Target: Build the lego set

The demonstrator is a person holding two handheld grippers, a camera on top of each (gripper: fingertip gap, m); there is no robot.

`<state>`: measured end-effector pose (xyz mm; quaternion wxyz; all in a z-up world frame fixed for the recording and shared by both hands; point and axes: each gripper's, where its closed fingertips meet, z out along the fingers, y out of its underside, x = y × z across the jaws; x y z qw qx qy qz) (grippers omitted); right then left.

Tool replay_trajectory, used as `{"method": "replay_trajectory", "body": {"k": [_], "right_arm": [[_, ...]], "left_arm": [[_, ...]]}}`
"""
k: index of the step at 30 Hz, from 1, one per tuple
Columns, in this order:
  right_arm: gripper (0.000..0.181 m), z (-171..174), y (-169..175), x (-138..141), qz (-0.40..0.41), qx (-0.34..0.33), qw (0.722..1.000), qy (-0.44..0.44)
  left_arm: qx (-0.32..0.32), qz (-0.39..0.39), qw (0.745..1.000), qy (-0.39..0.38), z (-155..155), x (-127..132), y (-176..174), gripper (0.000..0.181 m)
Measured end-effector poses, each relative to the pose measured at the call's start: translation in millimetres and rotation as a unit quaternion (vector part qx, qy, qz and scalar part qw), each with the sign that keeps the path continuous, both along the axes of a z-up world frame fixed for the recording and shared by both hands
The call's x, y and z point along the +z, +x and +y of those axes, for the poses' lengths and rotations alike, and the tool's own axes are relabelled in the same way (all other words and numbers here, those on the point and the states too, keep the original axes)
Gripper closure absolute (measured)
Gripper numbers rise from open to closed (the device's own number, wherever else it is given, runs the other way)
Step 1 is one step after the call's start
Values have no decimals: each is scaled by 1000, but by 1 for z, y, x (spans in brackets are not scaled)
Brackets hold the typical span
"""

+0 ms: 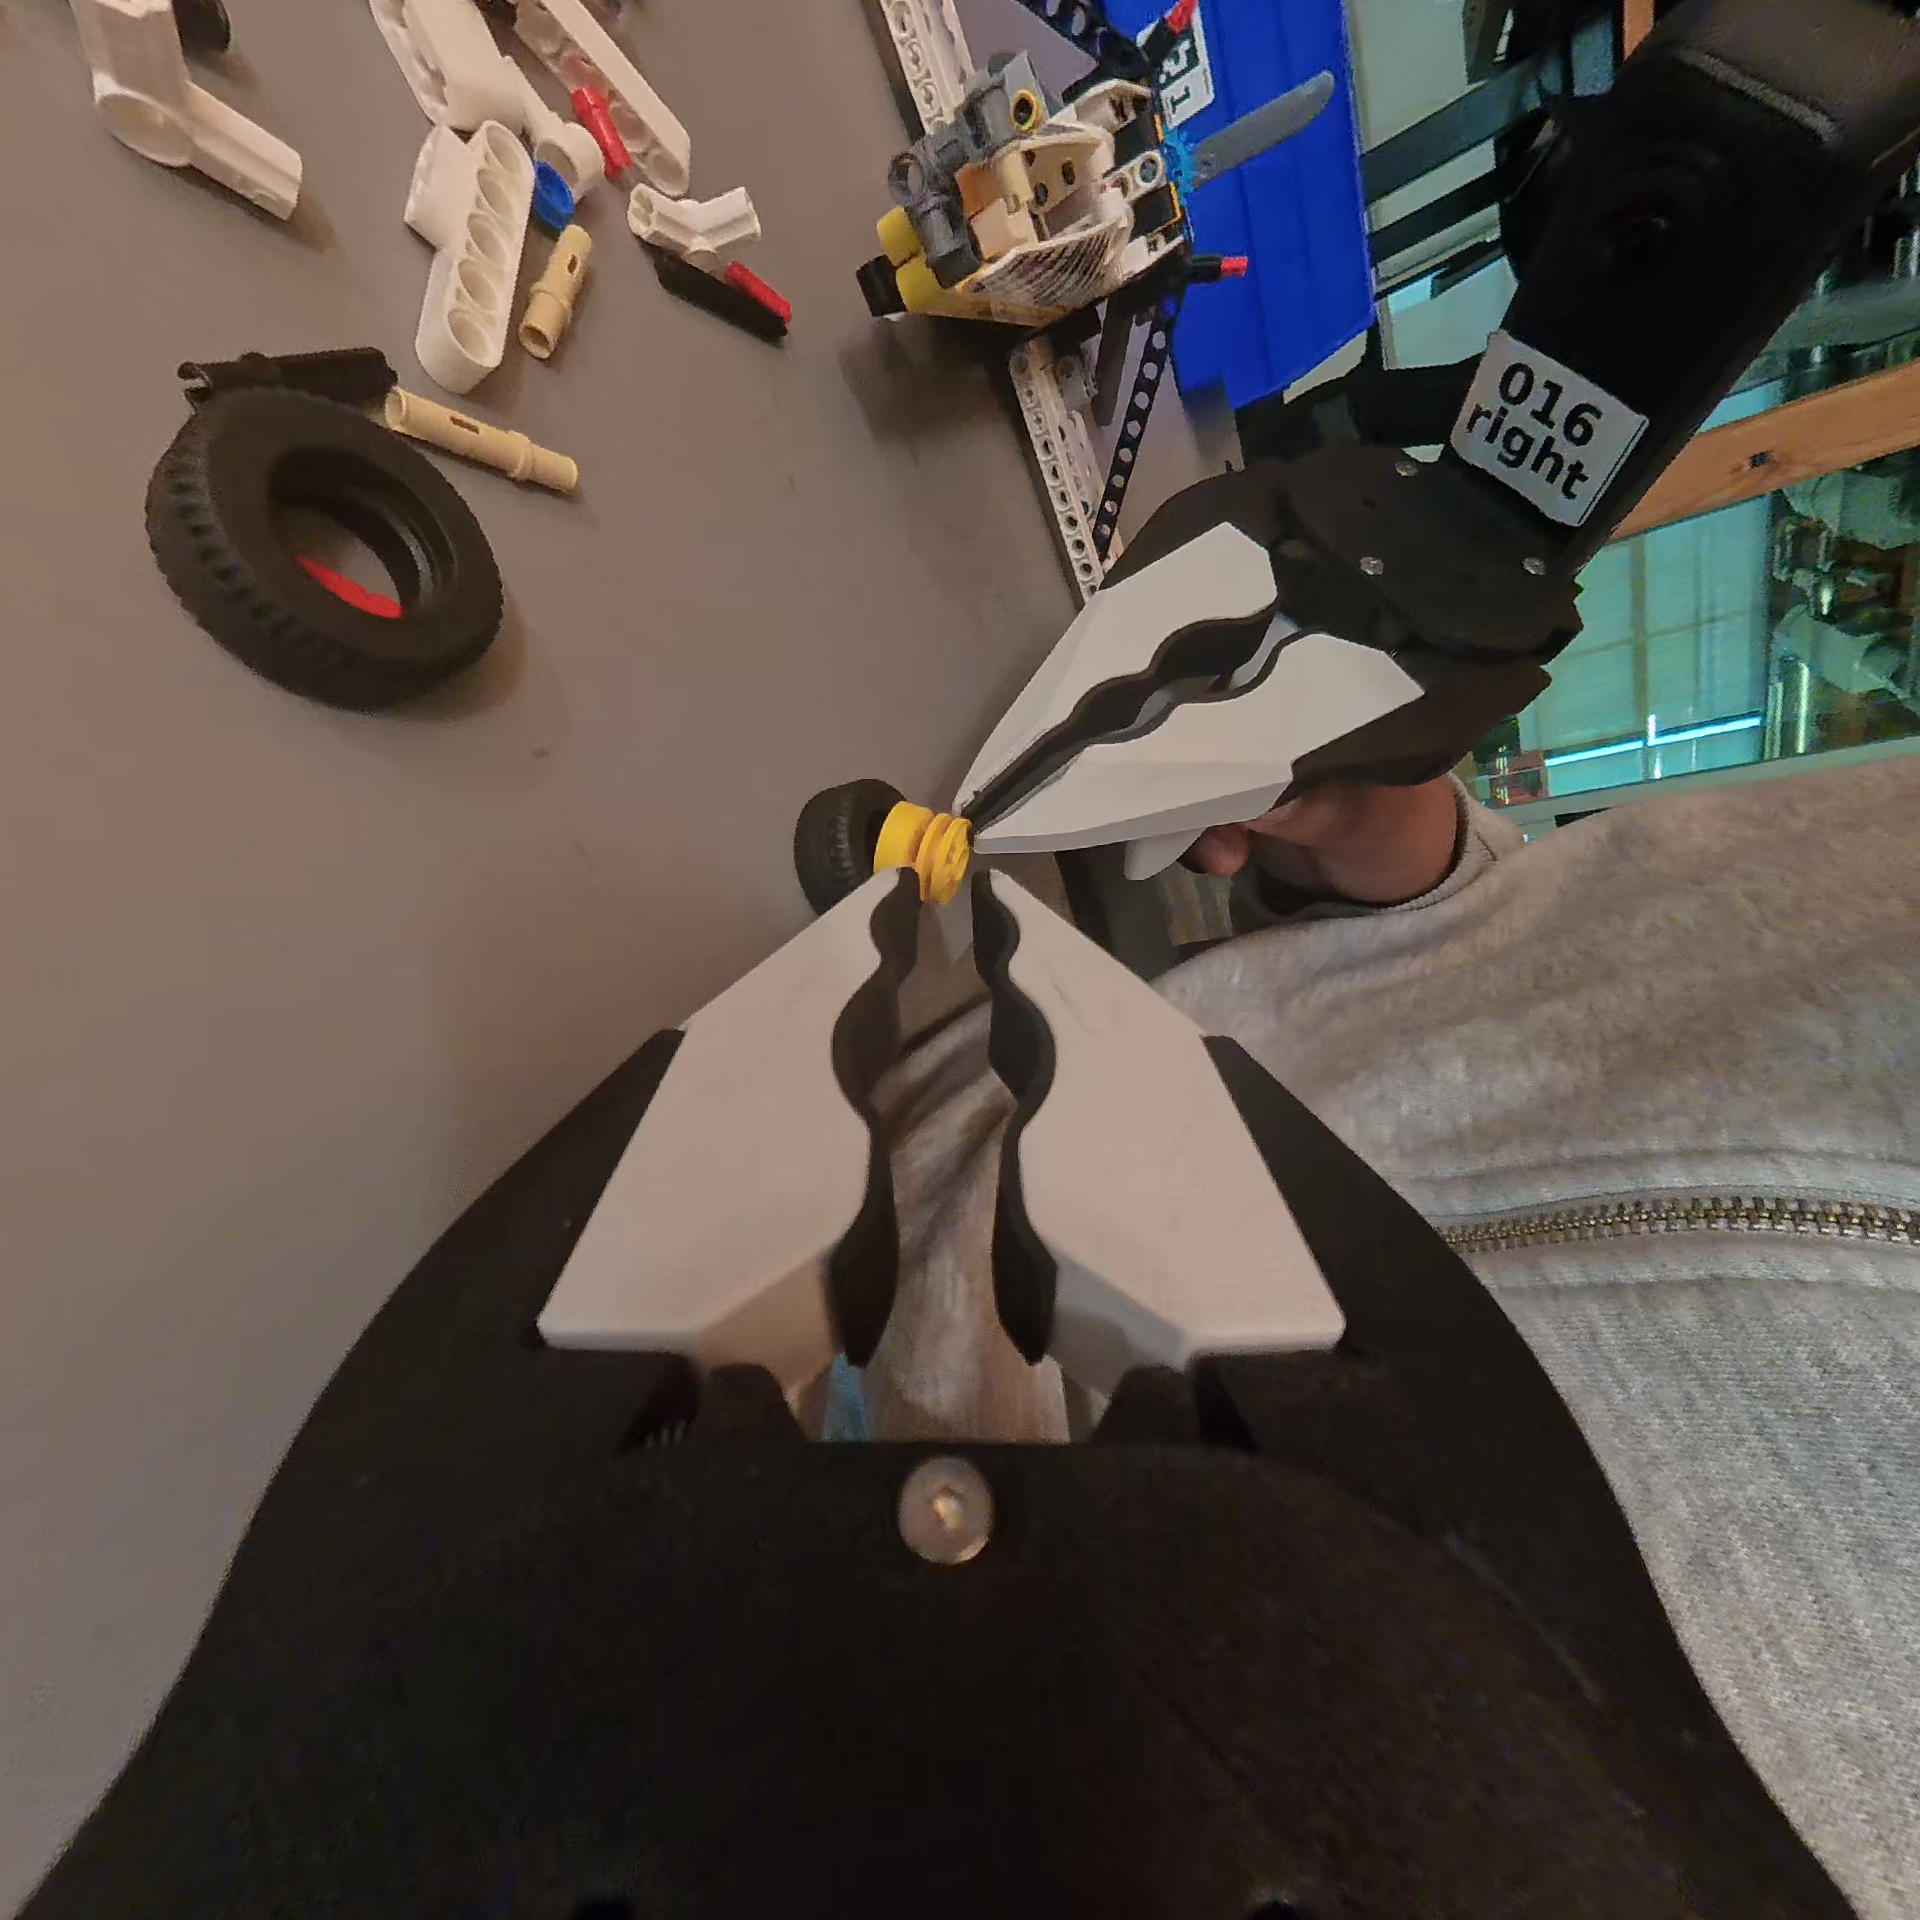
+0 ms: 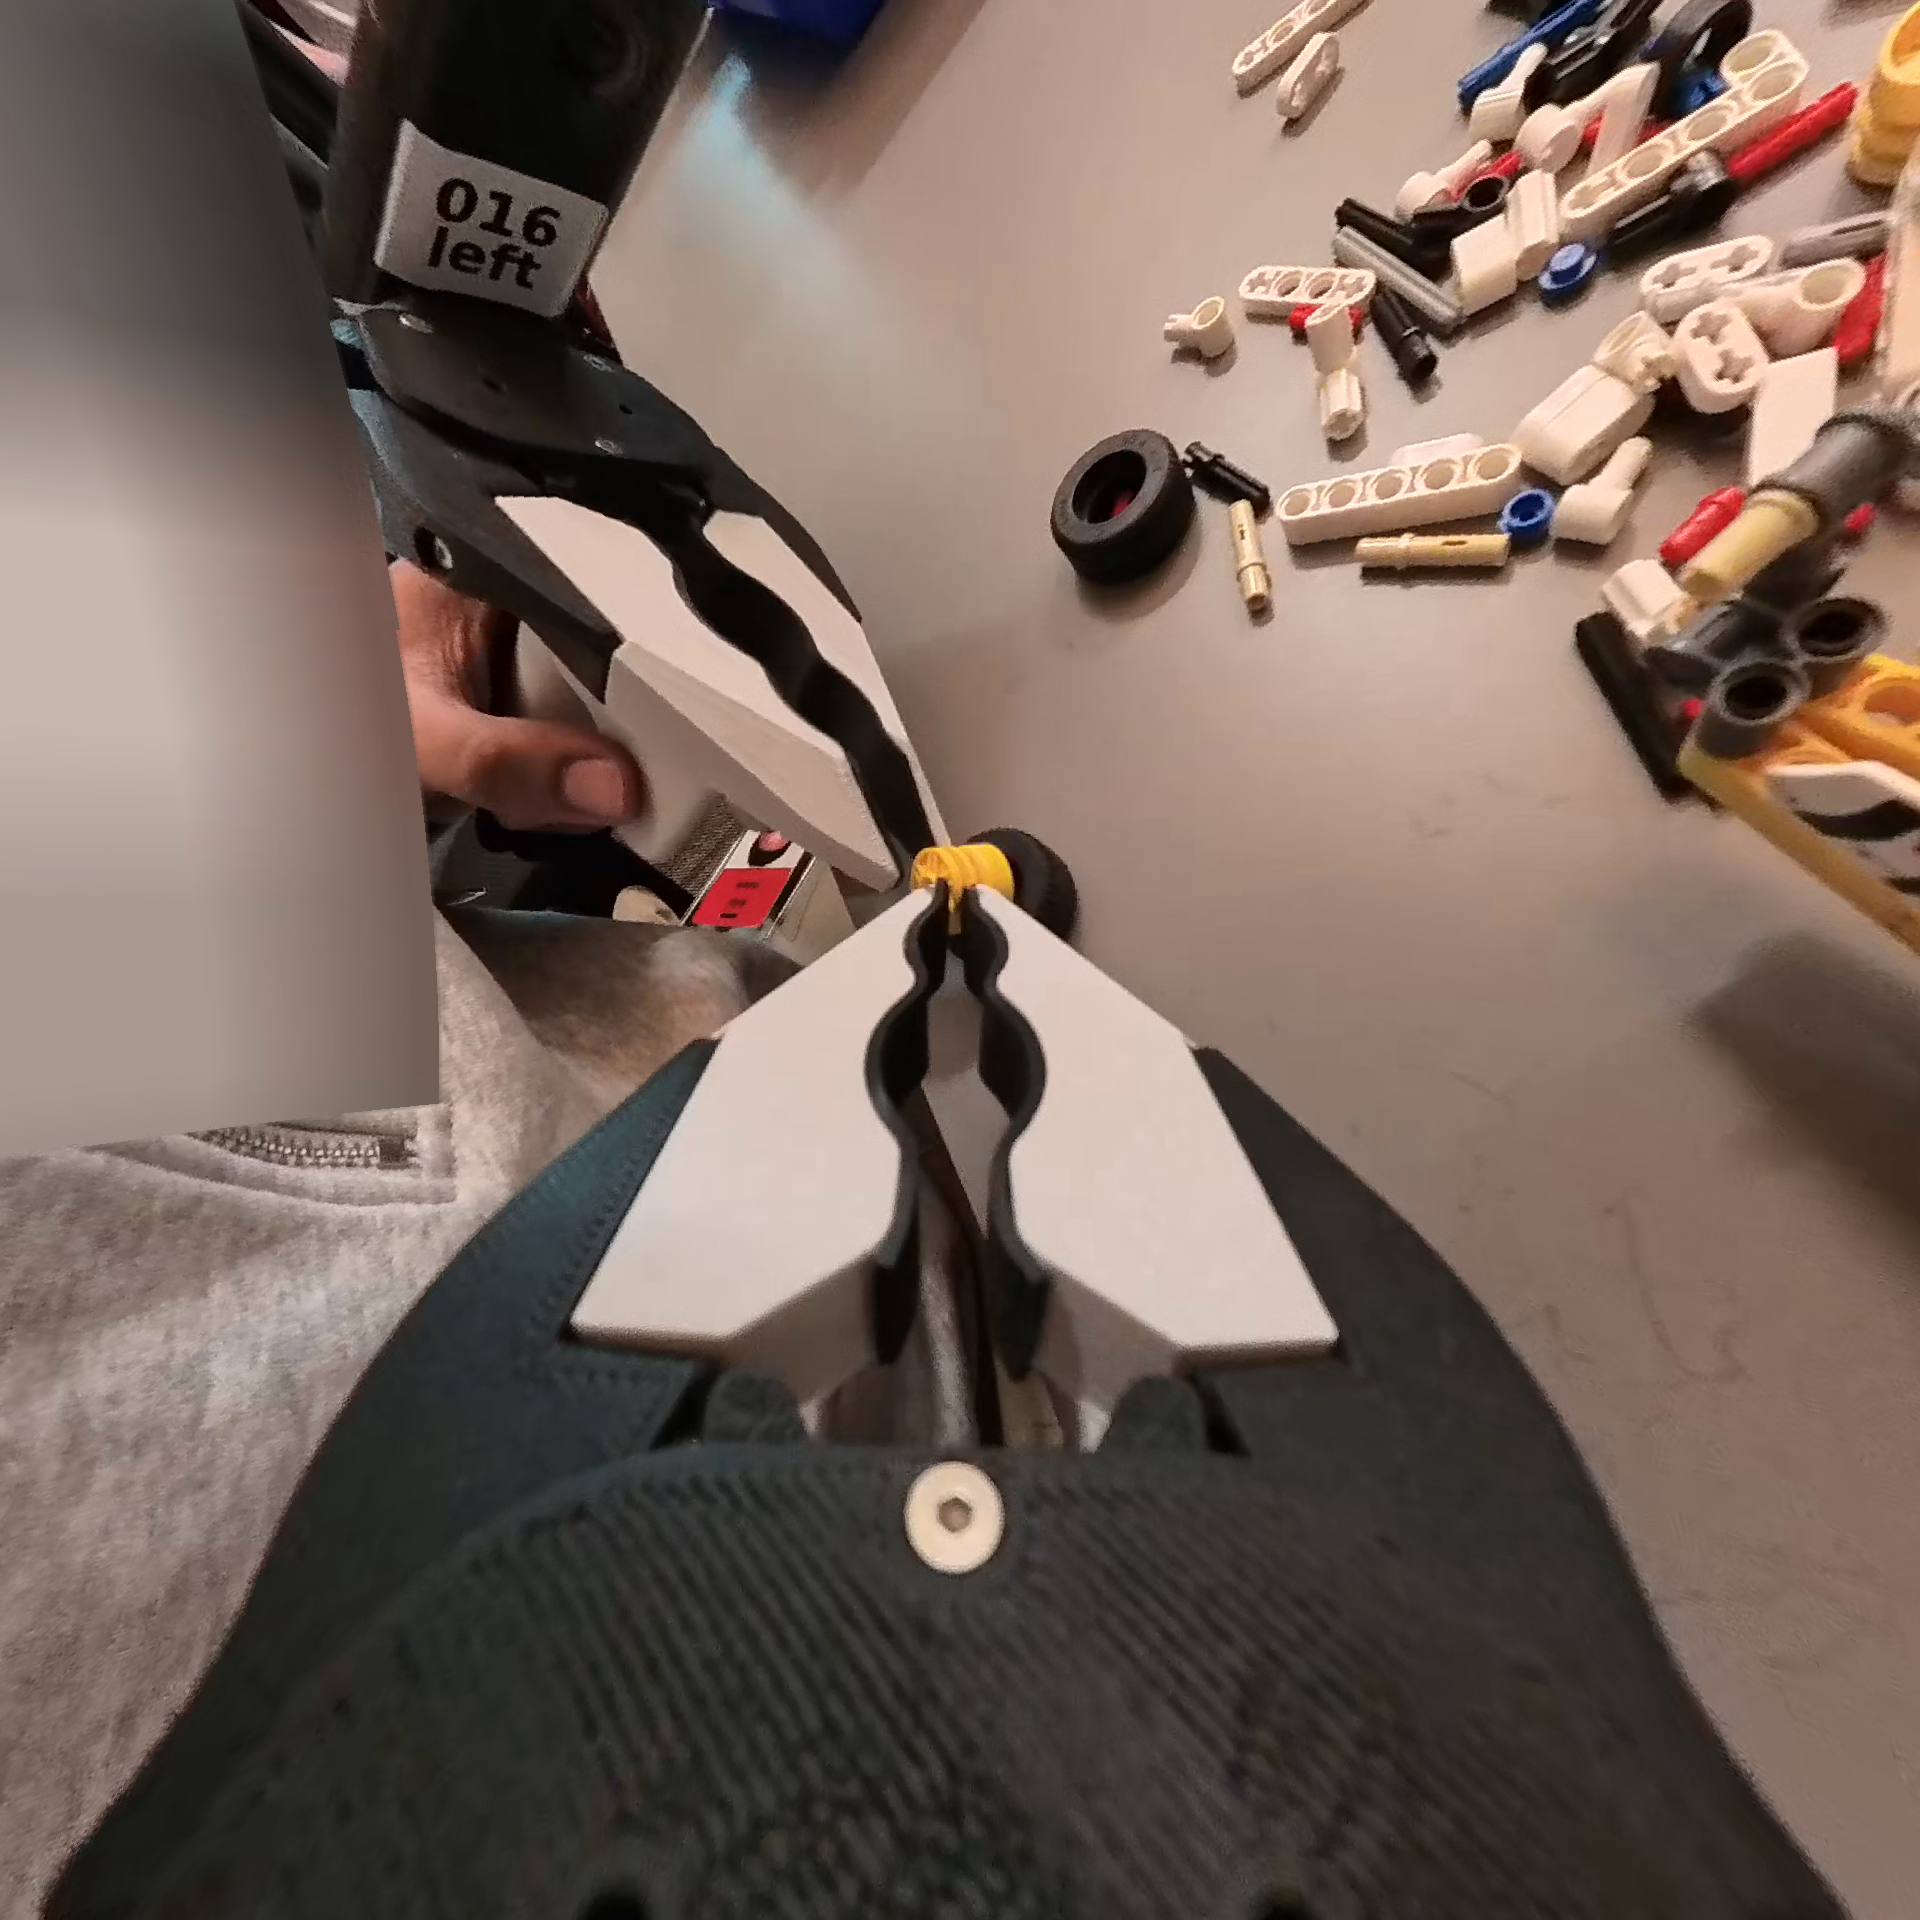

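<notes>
A yellow wheel hub (image 1: 923,847) (image 2: 956,865) is held above the grey table (image 1: 623,727), close to the person's chest. A small black tyre (image 1: 831,854) (image 2: 1042,883) sits at its far end; I cannot tell how deep the hub is in it. My right gripper (image 2: 951,909) is shut on the hub's near rim; in the left wrist view it (image 1: 966,828) comes in from the upper right. My left gripper (image 1: 945,883) stands slightly open, its tips just below the hub; in the right wrist view it (image 2: 925,844) comes in from the upper left.
A larger black tyre (image 1: 322,551) (image 2: 1122,504) lies on the table with a red piece inside. Loose white beams (image 1: 473,249) (image 2: 1392,488), tan pins and red and black pins lie beyond. The partly built model (image 1: 1029,208) (image 2: 1787,717) stands at the far side. A person's grey sweater (image 1: 1558,1195) fills the near side. My two grippers' fingertips are within a few centimetres of each other.
</notes>
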<state>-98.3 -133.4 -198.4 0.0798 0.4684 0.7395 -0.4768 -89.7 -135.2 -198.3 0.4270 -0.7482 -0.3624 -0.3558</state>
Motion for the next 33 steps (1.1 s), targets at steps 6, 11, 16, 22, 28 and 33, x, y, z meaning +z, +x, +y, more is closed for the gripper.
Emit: {"method": "replay_trajectory", "body": {"k": [6,11,16,22,28,33], "right_arm": [[178,0,-1,-1,-2,1,1000,-5],[174,0,-3,-2,3,2,1000,2],[177,-2,-5,0,7,5,1000,-2],[166,1,-2,-2,5,26,1000,16],[170,-2,1,-6,-6,31,999,14],[174,-1,1,-1,-6,26,1000,6]], "left_arm": [[-1,-9,1000,8,0,-2,-1,178],[-1,-9,1000,10,0,-3,-2,178],[-1,2,1000,5,0,-2,-4,178],[0,-7,1000,13,0,-2,-4,178],[-1,-8,1000,14,0,-2,-3,178],[-2,-6,1000,15,0,1,-3,178]]}}
